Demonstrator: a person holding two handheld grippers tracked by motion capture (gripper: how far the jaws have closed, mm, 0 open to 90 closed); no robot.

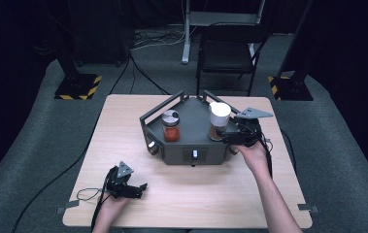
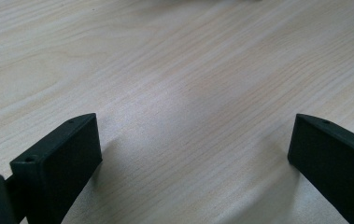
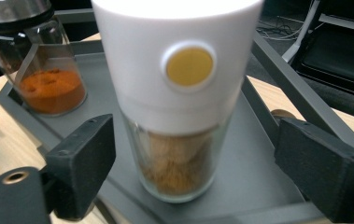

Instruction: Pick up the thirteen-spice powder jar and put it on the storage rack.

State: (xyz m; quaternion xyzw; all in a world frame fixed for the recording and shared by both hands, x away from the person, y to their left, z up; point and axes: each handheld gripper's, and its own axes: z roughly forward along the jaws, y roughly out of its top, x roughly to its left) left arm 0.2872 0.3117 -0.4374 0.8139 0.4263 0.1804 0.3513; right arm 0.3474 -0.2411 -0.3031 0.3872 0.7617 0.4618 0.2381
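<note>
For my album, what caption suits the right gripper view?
Open right gripper straddles white-capped glass spice grinder on grey tray.

Beyond my table (image 1: 123,126) I note a black chair (image 1: 230,51), a grey stand leg (image 1: 187,34), floor cables (image 1: 142,73) and two hazard-striped bases (image 1: 78,87).

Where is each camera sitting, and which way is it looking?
High view: above the person's side, looking down at the table, both forearms and tools.
Left gripper view: on the left tool, facing bare wood, jaws apart.
Right gripper view: on the right tool, facing the white-capped jar.
Shared: that jar and the orange spice jar.
</note>
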